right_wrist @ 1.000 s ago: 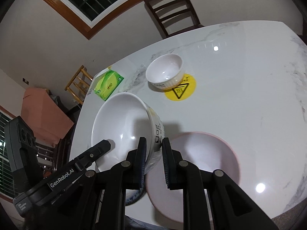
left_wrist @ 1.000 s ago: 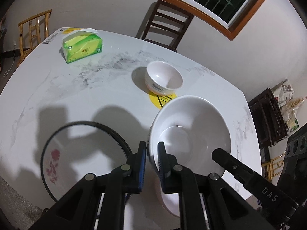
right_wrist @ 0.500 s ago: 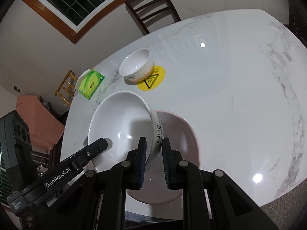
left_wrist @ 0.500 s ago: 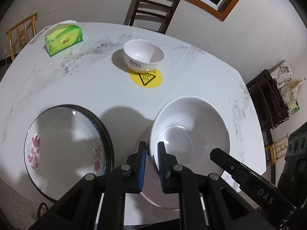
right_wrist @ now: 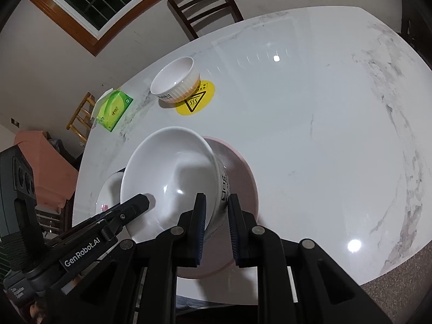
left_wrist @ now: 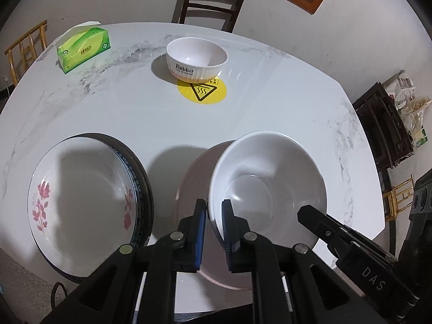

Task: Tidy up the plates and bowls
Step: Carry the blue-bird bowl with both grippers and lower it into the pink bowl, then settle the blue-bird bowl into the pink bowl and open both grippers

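Both grippers are on the same big white bowl [left_wrist: 270, 181], one on each side of its rim. The left gripper [left_wrist: 214, 226] has its blue pads pinching the bowl's wall at about 7 o'clock of the bowl in the left wrist view, one finger inside and one outside. The right gripper [right_wrist: 217, 221] does the same on the opposite side, clamped on the rim right by the black printed characters on the bowl's outside.

The bowl sits over a pink plate [left_wrist: 194, 178], which shows past it toward 9 o'clock in the left view and out toward 3 o'clock in the right one [right_wrist: 240, 172]. Hard to say from either view whether the bowl is actually resting in the plate or held just above it.

At 9 o'clock of the pink plate in the left view there's a floral plate [left_wrist: 83, 189] with pink roses, stacked on a dark-rimmed plate [left_wrist: 143, 172] underneath. They're near the pink plate but not touching it.

Further back on the marble table [left_wrist: 270, 94], around 12 o'clock, a small ribbed bowl [left_wrist: 196, 58] marked "Rabbit" sits partly on a yellow hot-surface sticker [left_wrist: 202, 91]. A green tissue box [left_wrist: 83, 48] is off at 10 o'clock near the far edge, and a dark wooden chair [left_wrist: 213, 0] stands behind the table.
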`<state>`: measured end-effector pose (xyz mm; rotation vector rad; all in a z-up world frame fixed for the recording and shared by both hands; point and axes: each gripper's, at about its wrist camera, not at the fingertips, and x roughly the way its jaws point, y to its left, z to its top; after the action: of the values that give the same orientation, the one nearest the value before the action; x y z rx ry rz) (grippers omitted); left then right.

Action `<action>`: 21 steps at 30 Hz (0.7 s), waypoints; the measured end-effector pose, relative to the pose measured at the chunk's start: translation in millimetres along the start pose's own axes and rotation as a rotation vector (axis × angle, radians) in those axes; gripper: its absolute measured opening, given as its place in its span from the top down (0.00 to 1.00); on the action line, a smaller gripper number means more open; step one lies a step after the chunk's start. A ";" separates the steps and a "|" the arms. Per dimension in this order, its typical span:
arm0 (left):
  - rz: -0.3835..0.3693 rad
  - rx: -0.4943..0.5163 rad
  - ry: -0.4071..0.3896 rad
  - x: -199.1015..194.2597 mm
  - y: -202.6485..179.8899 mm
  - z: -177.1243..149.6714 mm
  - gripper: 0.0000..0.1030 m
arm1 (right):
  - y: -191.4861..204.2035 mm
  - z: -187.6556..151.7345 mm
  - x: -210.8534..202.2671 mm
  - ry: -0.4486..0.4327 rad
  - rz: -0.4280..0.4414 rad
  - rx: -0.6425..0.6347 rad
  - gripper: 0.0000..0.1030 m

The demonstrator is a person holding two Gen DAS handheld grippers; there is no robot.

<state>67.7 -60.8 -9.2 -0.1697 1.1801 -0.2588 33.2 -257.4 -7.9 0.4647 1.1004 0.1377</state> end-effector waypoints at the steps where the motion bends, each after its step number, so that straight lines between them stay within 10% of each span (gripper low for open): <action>1: 0.003 -0.001 0.003 1.2 0.2 -0.4 0.88 | -1.0 -0.3 0.6 0.002 -0.001 0.003 0.84; 21: 0.064 0.019 0.042 20.4 -3.5 -7.4 0.88 | -3.0 -5.6 11.9 0.040 -0.042 -0.017 0.83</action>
<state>67.8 -69.9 -29.2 -0.1104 1.2219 -0.2177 33.3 -254.5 -21.1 0.4246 1.1469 0.1199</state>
